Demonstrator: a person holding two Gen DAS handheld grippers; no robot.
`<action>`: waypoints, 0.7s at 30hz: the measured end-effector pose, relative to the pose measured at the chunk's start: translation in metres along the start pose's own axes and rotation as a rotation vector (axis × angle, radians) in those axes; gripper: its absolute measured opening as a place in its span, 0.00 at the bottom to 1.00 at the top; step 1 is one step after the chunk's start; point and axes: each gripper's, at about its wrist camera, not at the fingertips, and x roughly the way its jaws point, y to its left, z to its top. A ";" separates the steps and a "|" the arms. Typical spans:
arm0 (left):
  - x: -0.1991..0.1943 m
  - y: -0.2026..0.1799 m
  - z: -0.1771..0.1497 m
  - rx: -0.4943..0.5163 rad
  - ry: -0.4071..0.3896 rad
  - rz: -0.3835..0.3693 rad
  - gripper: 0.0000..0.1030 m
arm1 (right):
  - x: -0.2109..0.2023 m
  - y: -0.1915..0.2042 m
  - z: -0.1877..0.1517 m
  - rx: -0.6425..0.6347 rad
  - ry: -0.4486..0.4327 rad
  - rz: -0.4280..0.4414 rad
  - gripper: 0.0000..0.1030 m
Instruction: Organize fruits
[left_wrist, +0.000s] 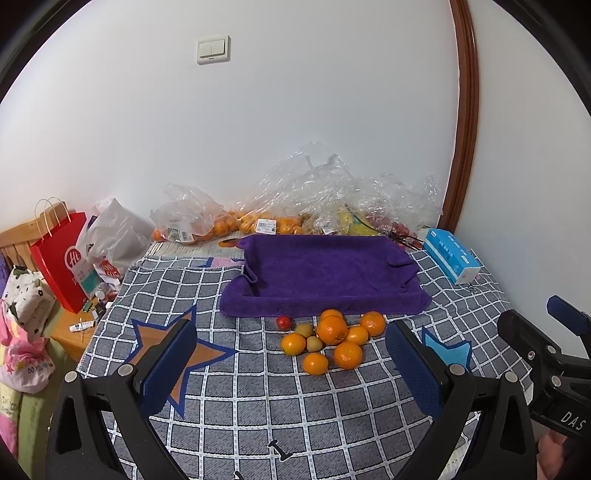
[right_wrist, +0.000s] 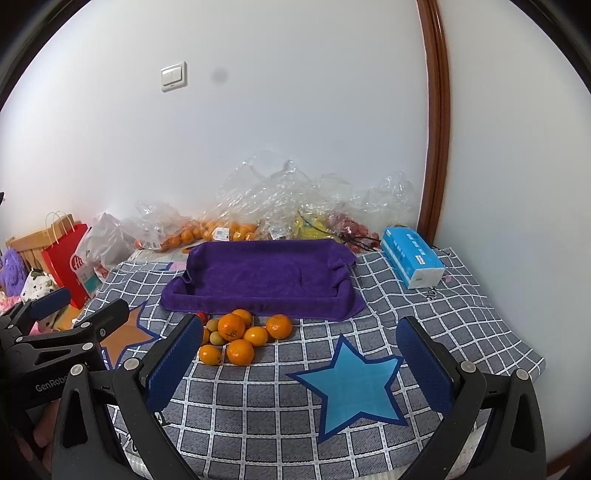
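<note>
A pile of oranges (left_wrist: 332, 330) lies on the checked cloth just in front of a purple towel-lined tray (left_wrist: 325, 275). Two small green fruits (left_wrist: 304, 329) and a small red fruit (left_wrist: 283, 322) lie at the pile's left. My left gripper (left_wrist: 291, 354) is open and empty, just short of the pile. In the right wrist view the oranges (right_wrist: 232, 326) sit ahead to the left, before the tray (right_wrist: 264, 275). My right gripper (right_wrist: 299, 349) is open and empty, to the right of the pile. The left gripper's body shows at the left of that view (right_wrist: 55, 332).
Clear plastic bags with oranges and other fruit (left_wrist: 258, 218) lie along the back wall. A blue tissue pack (left_wrist: 450, 254) lies at the back right. A red paper bag (left_wrist: 61, 258) and white bags stand at the left, off the cloth. The cloth's right edge (right_wrist: 532, 350) drops off.
</note>
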 end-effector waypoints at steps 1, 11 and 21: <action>0.000 0.000 0.000 0.000 0.001 0.000 0.99 | 0.000 0.000 0.000 0.001 0.000 0.001 1.00; -0.001 0.001 0.001 0.004 -0.002 0.000 0.99 | 0.001 0.002 0.000 0.001 0.002 0.005 1.00; 0.000 -0.002 0.002 0.001 -0.002 -0.005 0.99 | 0.002 0.003 -0.001 -0.006 0.001 0.004 1.00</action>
